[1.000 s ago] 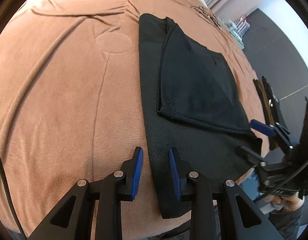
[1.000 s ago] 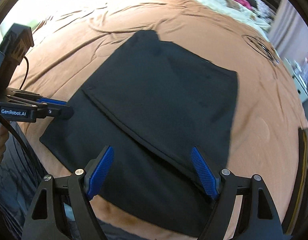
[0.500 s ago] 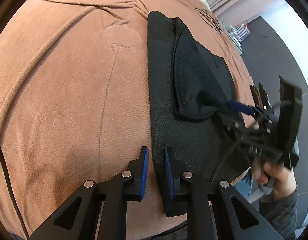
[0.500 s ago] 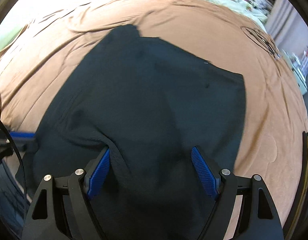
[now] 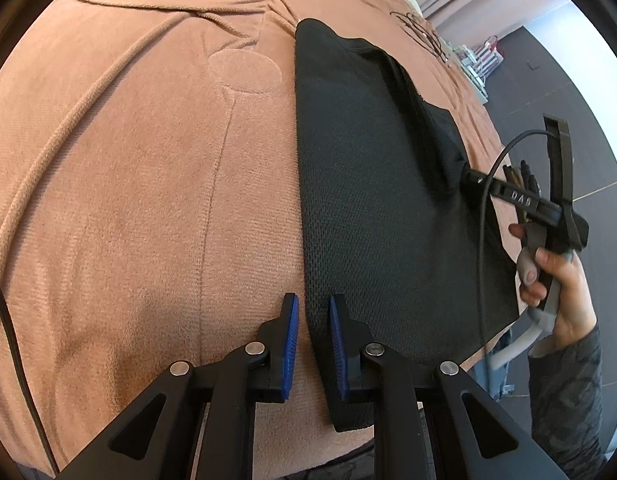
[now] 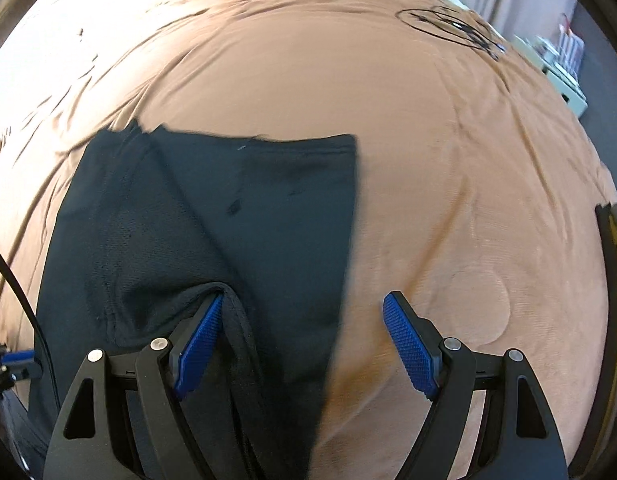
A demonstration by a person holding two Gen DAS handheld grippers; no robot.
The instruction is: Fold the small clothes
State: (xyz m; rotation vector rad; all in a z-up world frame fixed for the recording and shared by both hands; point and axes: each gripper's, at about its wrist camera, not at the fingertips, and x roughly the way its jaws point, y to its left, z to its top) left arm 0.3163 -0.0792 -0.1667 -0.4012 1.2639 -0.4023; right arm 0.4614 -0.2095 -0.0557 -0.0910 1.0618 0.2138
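Observation:
A black mesh garment (image 5: 380, 200) lies flat on the brown blanket, long side running away from me. My left gripper (image 5: 311, 320) straddles its near left edge; the pads stand a narrow gap apart, with flat cloth and blanket showing between them. In the right wrist view the right gripper (image 6: 303, 300) is wide open, and the garment's (image 6: 268, 220) upper flap is draped over its left fingertip (image 6: 204, 328). From the left wrist view the right gripper (image 5: 474, 178) is tucked under that flap at the garment's right side, held by a person's hand (image 5: 556, 280).
The brown blanket (image 5: 128, 200) covers the whole bed. A black cable (image 5: 12, 320) runs down its left side. A thin wire loop (image 6: 448, 24) lies far back, pale shelving (image 6: 560, 60) stands beyond the bed, and dark flat items (image 6: 612, 240) sit at the right edge.
The right gripper swept rightward across the garment, dragging the upper flap with it and uncovering the lower layer. The left jaws narrowed over the garment's left edge; that hand stayed in place.

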